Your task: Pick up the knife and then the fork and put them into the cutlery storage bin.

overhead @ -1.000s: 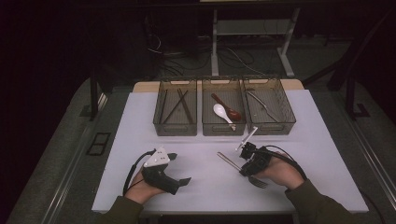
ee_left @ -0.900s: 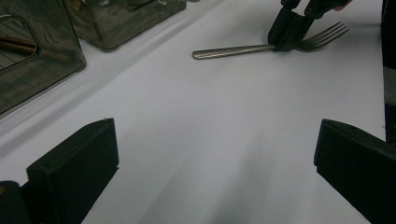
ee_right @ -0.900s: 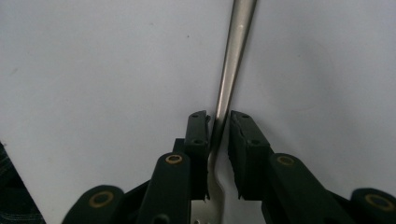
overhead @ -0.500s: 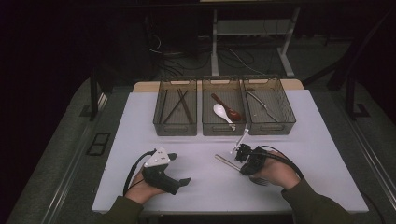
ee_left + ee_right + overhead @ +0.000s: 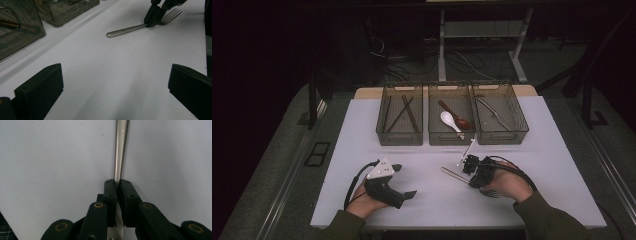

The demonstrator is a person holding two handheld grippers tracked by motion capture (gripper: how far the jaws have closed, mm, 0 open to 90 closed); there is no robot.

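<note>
The left gripper [image 5: 404, 181] rests on the worktop [image 5: 432, 200] with jaws spread and empty, well apart from the fork [image 5: 140, 26], whose handle points leftward while the right gripper [image 5: 153, 15], far nearer, has just clamped its neck.

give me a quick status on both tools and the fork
Right tool shut on the fork, gripped at the neck by the tines, fork lying on the table. Left tool open, holding nothing. Bare table between fork and the three bins.
</note>
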